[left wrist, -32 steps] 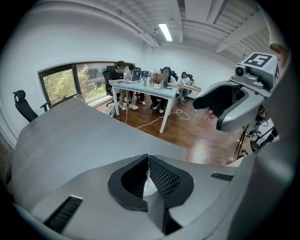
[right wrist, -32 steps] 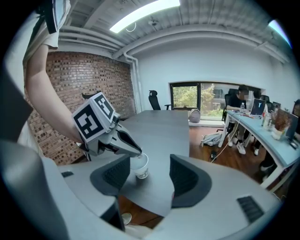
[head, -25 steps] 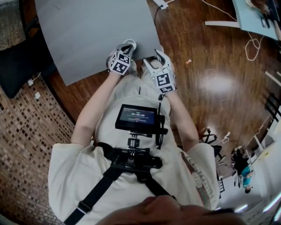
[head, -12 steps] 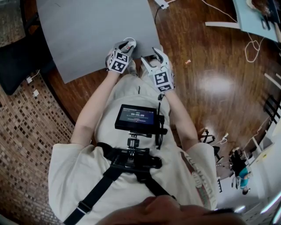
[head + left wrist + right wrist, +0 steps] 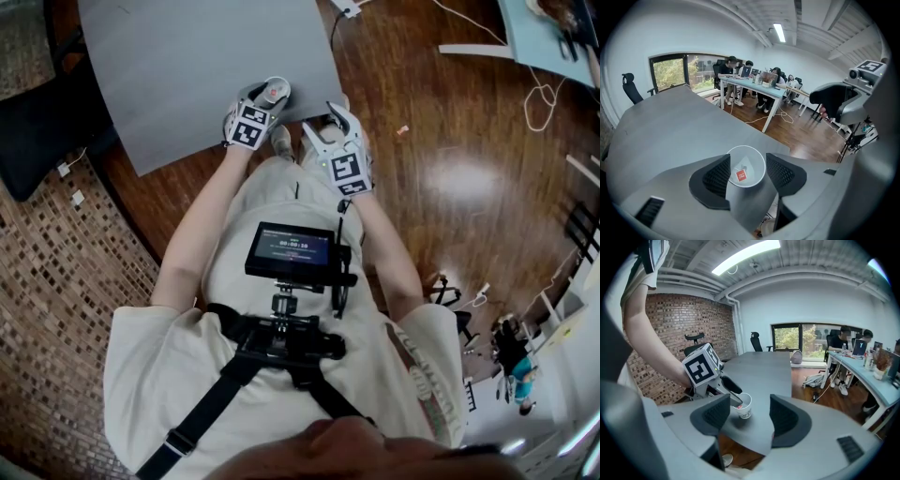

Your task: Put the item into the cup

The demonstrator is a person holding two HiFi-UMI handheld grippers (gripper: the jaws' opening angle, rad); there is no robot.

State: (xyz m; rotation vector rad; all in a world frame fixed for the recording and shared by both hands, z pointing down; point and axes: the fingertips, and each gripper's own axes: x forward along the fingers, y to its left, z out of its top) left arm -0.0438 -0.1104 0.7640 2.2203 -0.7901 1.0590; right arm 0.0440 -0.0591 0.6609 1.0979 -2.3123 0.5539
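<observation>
A white paper cup (image 5: 746, 166) stands close to the near corner of the grey table (image 5: 187, 66). A tea bag with a red tag (image 5: 741, 175) lies inside it. My left gripper (image 5: 747, 173) hovers right over the cup, and its jaws are opening, wide apart on either side of the rim with nothing pressed between them. In the right gripper view the cup (image 5: 744, 406) sits under the left gripper's fingers (image 5: 731, 386). My right gripper (image 5: 747, 416) is open and empty, short of the table edge, pointing at the cup. The head view shows the cup (image 5: 273, 91) beside the left gripper (image 5: 267, 97) and the right gripper (image 5: 330, 120).
The table's near edge and corner run just under both grippers. A black office chair (image 5: 37, 141) stands left of the table. White cables (image 5: 539, 98) lie on the wooden floor to the right. People sit at a far desk (image 5: 750, 82).
The left gripper has shifted a little further over the table, above the cup. The right gripper has barely moved.
</observation>
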